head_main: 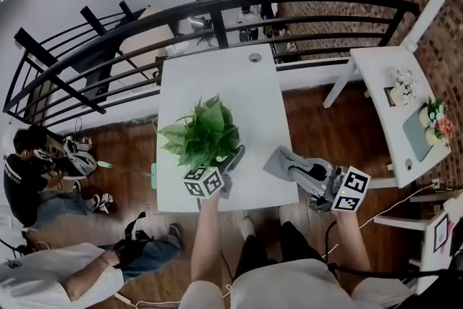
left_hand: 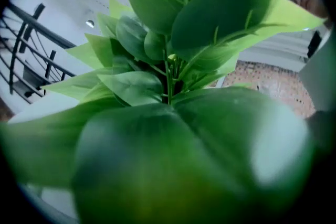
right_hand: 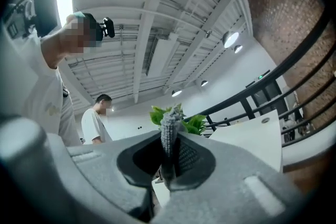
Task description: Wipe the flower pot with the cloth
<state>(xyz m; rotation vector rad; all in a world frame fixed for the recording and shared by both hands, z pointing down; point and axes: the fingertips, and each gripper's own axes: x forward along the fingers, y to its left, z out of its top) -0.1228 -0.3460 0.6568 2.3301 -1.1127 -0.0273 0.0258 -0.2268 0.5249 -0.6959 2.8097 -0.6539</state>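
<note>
The person wore a white short-sleeved top [head_main: 289,286], black trousers [head_main: 264,250] and pale shoes [head_main: 244,226]. The left gripper [head_main: 236,155] and right gripper [head_main: 282,161] were grey moulded plastic, each bearing a white cube [head_main: 202,181] printed with black square markers. The right one's pads [right_hand: 186,157] were black and dotted, and a black cable [head_main: 328,239] hung below it.

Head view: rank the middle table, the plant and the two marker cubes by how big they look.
1. Middle table
2. Plant
3. Left cube and right cube: they look about alike, so I won't rank them. Both sit nearer the camera than the table, which inflates them.
</note>
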